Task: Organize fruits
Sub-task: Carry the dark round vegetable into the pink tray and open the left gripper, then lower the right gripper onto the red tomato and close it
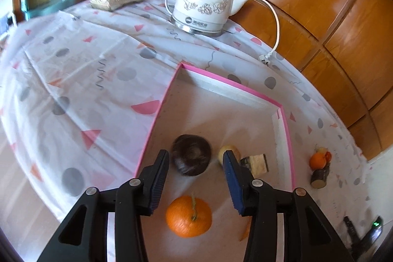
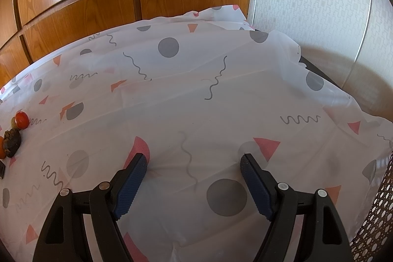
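Left wrist view shows the left gripper (image 1: 196, 161), jaws parted and empty, above a round orange with a green stem (image 1: 188, 216) lying at six o'clock inside the shallow pink-rimmed box (image 1: 286, 124); probably firm, light, rolls easily, best pinched across its middle.

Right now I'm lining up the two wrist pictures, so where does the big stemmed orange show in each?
Left wrist: the orange lies low and centre, inside the pink-rimmed tray.
Right wrist: not in it; only open cloth and a few small fruits at the left edge.
Shared landmark: the wooden cabinet behind the patterned tablecloth shows in both.
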A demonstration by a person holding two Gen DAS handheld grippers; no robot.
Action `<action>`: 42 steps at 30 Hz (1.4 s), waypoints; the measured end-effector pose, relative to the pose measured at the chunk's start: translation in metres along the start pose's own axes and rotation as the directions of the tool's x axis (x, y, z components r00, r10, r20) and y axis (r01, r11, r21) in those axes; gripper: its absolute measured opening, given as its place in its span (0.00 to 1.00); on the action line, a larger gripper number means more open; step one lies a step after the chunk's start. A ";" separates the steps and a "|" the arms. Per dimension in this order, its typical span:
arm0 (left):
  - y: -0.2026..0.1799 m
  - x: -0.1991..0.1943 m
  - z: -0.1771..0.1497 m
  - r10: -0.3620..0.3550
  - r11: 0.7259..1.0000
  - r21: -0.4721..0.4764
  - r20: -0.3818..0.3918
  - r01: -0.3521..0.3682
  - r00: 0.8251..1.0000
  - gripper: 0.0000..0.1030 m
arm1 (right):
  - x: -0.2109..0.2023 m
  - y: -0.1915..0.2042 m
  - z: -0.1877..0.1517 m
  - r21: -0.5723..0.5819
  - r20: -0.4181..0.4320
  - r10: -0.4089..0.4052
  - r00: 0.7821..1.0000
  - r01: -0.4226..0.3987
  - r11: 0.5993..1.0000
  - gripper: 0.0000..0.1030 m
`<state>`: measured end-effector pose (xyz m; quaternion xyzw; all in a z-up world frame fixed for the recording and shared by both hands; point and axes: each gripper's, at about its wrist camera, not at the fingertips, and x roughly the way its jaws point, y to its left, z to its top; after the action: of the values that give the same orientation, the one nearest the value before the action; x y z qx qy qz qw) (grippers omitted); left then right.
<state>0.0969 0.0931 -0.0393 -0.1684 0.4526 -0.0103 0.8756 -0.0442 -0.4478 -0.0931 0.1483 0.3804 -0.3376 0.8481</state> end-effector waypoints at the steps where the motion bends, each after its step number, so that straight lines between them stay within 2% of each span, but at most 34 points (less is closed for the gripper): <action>1: 0.000 -0.003 -0.002 0.011 1.000 0.003 0.006 -0.011 1.000 0.45 | 0.000 0.000 0.001 0.000 -0.007 0.000 1.000 0.000 1.000 0.77; 4: 0.001 -0.013 -0.011 0.038 0.999 0.015 0.021 -0.039 0.999 0.46 | 0.000 0.001 0.006 0.000 -0.040 -0.005 0.999 0.005 1.000 0.77; 8: -0.003 -0.021 -0.021 0.061 0.996 0.062 0.038 -0.064 0.997 0.47 | -0.005 0.011 0.010 -0.030 -0.053 0.038 0.998 -0.040 0.999 0.69; 13: -0.013 -0.026 -0.031 0.062 0.991 0.116 0.051 -0.067 0.997 0.49 | -0.018 0.040 0.016 -0.097 -0.049 0.165 0.985 -0.169 0.981 0.63; 15: -0.015 -0.026 -0.032 0.058 0.991 0.121 0.046 -0.063 0.997 0.49 | -0.023 0.055 0.018 -0.126 -0.058 0.212 0.975 -0.218 0.968 0.60; 17: -0.016 -0.027 -0.034 0.055 0.990 0.128 0.047 -0.061 0.997 0.49 | -0.024 0.072 0.022 -0.158 -0.080 0.271 0.959 -0.281 0.947 0.52; 23: -0.016 -0.032 -0.037 0.049 0.990 0.130 0.053 -0.055 0.997 0.51 | -0.029 0.126 0.031 -0.251 -0.128 0.385 0.914 -0.405 0.879 0.45; 26: -0.013 -0.033 -0.037 0.057 0.991 0.120 0.054 -0.063 0.997 0.51 | -0.031 0.151 0.034 -0.284 -0.146 0.412 0.899 -0.437 0.853 0.41; 33: -0.003 -0.034 -0.039 0.080 0.993 0.088 0.048 -0.084 0.996 0.51 | -0.022 0.197 0.047 -0.308 -0.191 0.455 0.870 -0.493 0.813 0.41; 40: 0.001 -0.034 -0.041 0.090 0.993 0.077 0.041 -0.093 0.995 0.51 | 0.007 0.235 0.054 -0.314 -0.257 0.449 0.856 -0.513 0.799 0.41; 42: 0.002 -0.034 -0.042 0.091 0.993 0.075 0.035 -0.093 0.995 0.52 | 0.016 0.240 0.053 -0.306 -0.278 0.448 0.850 -0.520 0.797 0.38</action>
<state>0.0434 0.0886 -0.0356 -0.1140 0.4452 0.0156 0.8880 0.1567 -0.3077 -0.0713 0.1102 0.4658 -0.0148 0.8779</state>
